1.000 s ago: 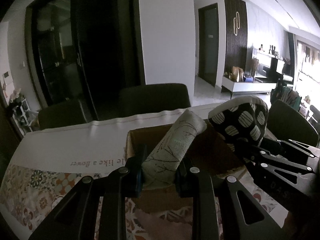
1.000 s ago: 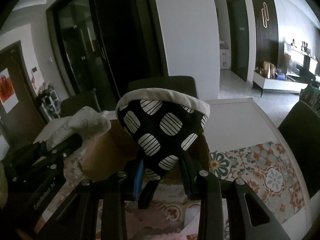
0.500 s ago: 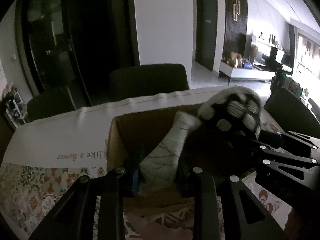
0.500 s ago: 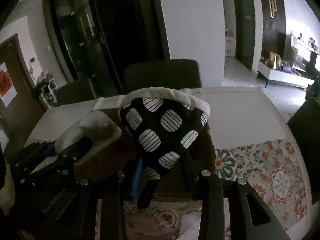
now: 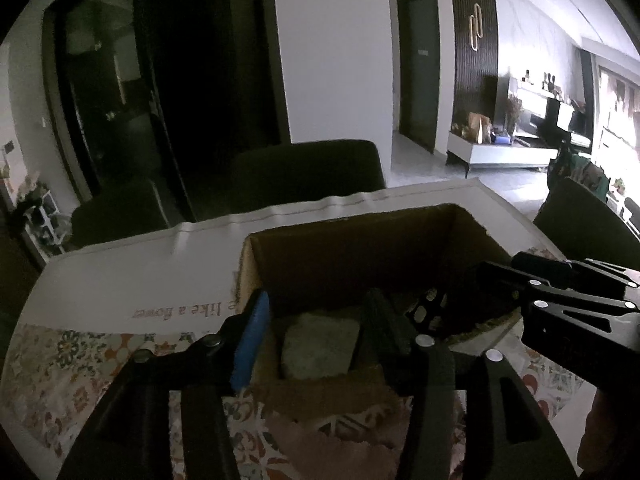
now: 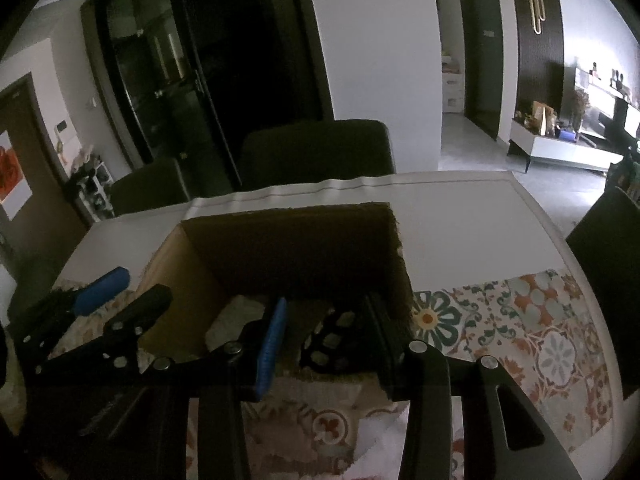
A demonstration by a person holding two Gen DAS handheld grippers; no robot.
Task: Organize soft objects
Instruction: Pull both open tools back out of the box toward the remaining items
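An open cardboard box stands on the table; it also shows in the right wrist view. A pale grey patterned soft piece lies inside it, also seen in the right wrist view. A black soft piece with white striped dots lies beside it in the box, partly seen in the left wrist view. My left gripper is open over the grey piece. My right gripper is open over the black piece. Each gripper also shows in the other's view: the right, the left.
The table carries a white cloth with a floral patterned band. Dark chairs stand at the far side and at the right. More fabric lies in front of the box.
Both grippers lowered their soft pieces into the box and opened. The grey and the black pieces now lie loose inside the box.
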